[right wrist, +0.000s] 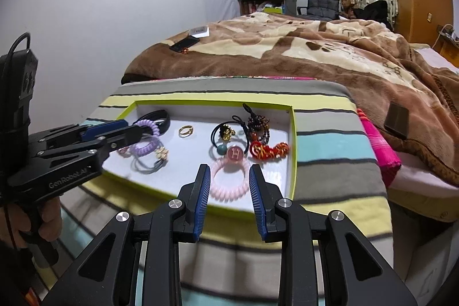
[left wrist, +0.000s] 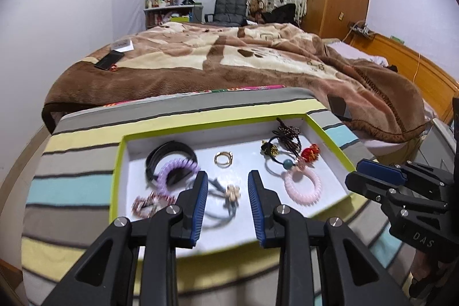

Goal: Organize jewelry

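Note:
A white tray with a lime-green rim (left wrist: 120,162) (right wrist: 293,151) sits on a striped cushion and holds loose jewelry. My left gripper (left wrist: 228,177) hovers open over a grey hair tie with a beige flower (left wrist: 232,192), not touching it. The pads of my right gripper (right wrist: 229,169) are open above a pink spiral hair tie (right wrist: 229,185) and do not press on it. Also in the tray lie a gold ring (left wrist: 223,158), a purple spiral tie (left wrist: 178,171), a black band (left wrist: 169,151), a red knot charm (right wrist: 268,151) and a dark beaded bracelet (right wrist: 259,125).
The striped cushion (left wrist: 86,151) lies at the foot of a bed with a brown blanket (left wrist: 229,59). A phone (left wrist: 109,59) and a white box rest on the blanket's far left. A person's hand (right wrist: 48,222) holds the left gripper's handle.

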